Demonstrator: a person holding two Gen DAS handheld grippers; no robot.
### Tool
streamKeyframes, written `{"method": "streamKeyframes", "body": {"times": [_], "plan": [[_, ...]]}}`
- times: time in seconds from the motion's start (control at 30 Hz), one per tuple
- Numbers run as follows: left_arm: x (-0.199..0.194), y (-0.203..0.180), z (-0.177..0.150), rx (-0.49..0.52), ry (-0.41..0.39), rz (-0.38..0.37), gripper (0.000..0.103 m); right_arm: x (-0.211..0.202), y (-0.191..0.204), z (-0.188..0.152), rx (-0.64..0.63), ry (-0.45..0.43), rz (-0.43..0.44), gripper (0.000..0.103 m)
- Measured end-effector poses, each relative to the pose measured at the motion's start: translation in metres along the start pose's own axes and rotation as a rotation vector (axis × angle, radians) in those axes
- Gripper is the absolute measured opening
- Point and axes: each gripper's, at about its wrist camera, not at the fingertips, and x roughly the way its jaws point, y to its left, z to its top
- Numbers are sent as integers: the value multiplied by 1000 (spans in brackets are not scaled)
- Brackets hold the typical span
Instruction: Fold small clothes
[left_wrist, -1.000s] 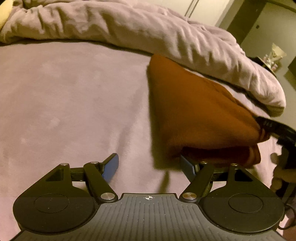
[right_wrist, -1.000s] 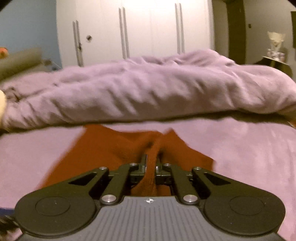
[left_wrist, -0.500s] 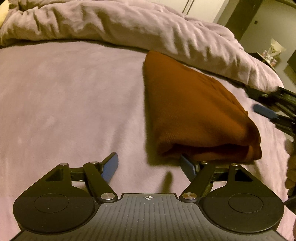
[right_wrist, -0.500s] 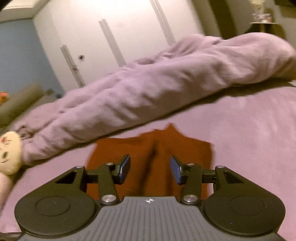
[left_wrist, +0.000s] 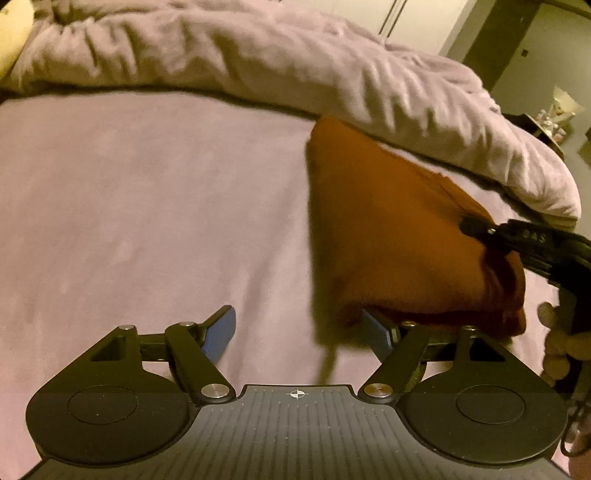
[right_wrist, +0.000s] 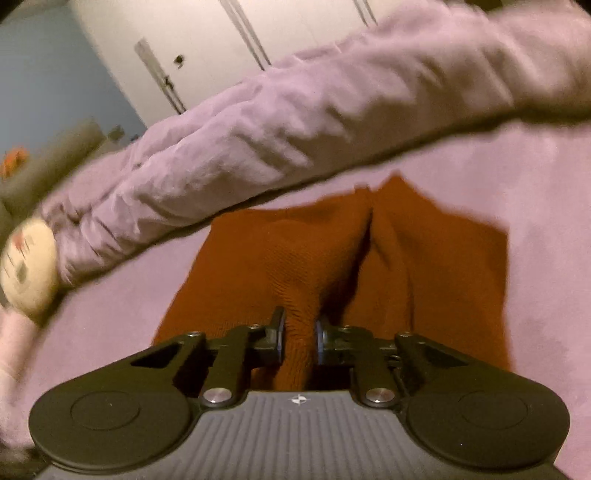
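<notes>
A folded rust-orange knit garment lies on the mauve bed sheet, close to the bunched duvet. My left gripper is open and empty, low over the sheet at the garment's near left corner; its right finger sits at the garment's edge. My right gripper is shut on a pinched ridge of the garment, which rises up to the fingers. It also shows in the left wrist view, gripping the garment's right edge.
A rumpled mauve duvet runs along the far side of the bed. A cream soft toy lies at the left in the right wrist view. White wardrobe doors stand behind. A small side table stands far right.
My right gripper, shut on the garment a second ago, opened and drew back, and has now closed on its right edge again and lifted it. My left gripper stayed open in place.
</notes>
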Motion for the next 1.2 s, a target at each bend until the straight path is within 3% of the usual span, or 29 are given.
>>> {"method": "streamKeyframes", "body": {"times": [0.2, 0.37, 0.43, 0.53, 0.6, 0.67, 0.83, 1.03, 1.2], "plan": [[5, -19, 6, 61, -12, -33, 86, -30, -7, -10, -99, -91, -99, 12], [23, -28, 4, 69, 37, -39, 90, -13, -26, -25, -123, -11, -163, 13], [25, -33, 3, 93, 39, -30, 89, -11, -28, -24, -105, -6, -136, 15], [26, -36, 2, 112, 36, -21, 89, -29, -38, -14, -8, -32, -87, 28], [27, -34, 1, 101, 40, -20, 89, -41, -48, -15, 36, -46, -84, 42], [28, -33, 0, 89, 43, -22, 89, -48, -60, -20, 86, -35, -73, 47], [27, -34, -7, 92, 55, -15, 89, -55, -85, -32, 237, -6, 42, 47], [14, -25, -11, 55, 43, -23, 89, -65, -80, -27, 244, -69, 54, 47], [13, -22, -10, 54, 42, -5, 89, -42, -78, -30, 271, 29, 116, 53]]}}
